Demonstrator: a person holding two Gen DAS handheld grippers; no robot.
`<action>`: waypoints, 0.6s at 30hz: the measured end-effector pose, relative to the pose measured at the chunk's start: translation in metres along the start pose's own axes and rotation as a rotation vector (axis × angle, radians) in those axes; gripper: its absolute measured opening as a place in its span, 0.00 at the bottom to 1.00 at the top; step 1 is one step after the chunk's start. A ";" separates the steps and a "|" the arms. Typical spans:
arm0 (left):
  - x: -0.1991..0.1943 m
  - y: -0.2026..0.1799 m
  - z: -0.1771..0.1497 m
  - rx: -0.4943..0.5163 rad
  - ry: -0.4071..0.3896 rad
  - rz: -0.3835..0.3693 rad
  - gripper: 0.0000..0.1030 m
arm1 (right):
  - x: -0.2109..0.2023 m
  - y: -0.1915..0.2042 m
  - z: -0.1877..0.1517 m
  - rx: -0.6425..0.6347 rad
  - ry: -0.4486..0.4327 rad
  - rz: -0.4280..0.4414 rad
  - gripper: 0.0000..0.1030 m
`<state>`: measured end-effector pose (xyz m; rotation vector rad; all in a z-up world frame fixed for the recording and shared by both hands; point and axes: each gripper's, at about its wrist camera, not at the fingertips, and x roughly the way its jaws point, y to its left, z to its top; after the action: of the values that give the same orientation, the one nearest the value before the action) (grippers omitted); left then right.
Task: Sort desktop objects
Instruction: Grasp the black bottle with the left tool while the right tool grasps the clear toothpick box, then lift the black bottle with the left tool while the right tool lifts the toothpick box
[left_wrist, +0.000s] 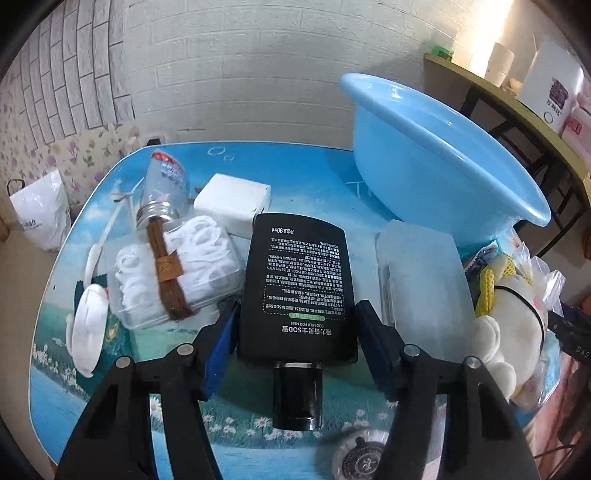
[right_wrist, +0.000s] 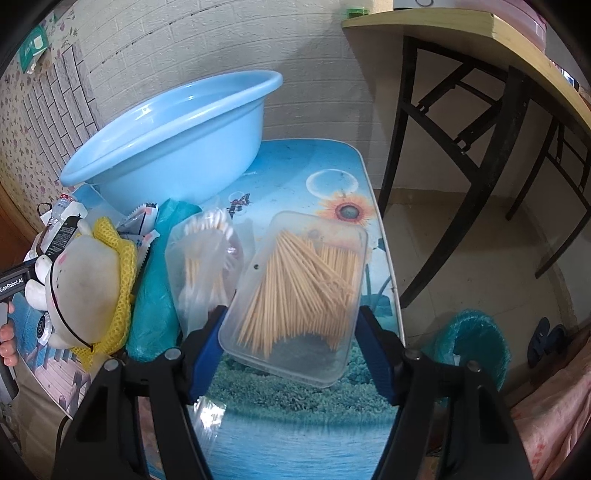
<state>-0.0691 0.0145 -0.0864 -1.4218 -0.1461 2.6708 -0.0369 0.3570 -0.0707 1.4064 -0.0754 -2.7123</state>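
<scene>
The left gripper (left_wrist: 297, 328) has its fingers clamped on the sides of a flat black plastic lotion bottle (left_wrist: 299, 288) with white print, near the front edge of the blue printed table (left_wrist: 306, 173), cap toward the camera. It looks stiff and smooth, so slippery and moderately heavy; the flat sides just above the cap seem the soundest hold. The right gripper (right_wrist: 290, 332) is closed on a clear rectangular plastic box of wooden toothpicks (right_wrist: 299, 291), lifted and tilted over the table's right edge. That box is probably light, with thin walls that may flex; whether it has a lid is hard to make out, so tipping could spill it. The light blue plastic basin (left_wrist: 436, 155) stands at the back edge, its inside mostly hidden. The things under the white plush toy (right_wrist: 81, 284) are cut off
</scene>
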 end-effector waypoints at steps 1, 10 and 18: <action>-0.001 0.000 -0.001 0.002 0.000 0.005 0.60 | 0.000 0.000 0.000 0.001 0.001 -0.001 0.66; -0.015 -0.005 -0.015 0.046 0.023 0.099 0.60 | -0.007 0.002 -0.003 0.000 0.002 -0.010 0.65; -0.015 -0.005 -0.018 0.040 0.018 0.130 0.61 | -0.007 0.003 -0.006 -0.010 0.009 -0.019 0.63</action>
<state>-0.0456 0.0184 -0.0838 -1.4913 0.0009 2.7457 -0.0283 0.3549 -0.0680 1.4237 -0.0476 -2.7170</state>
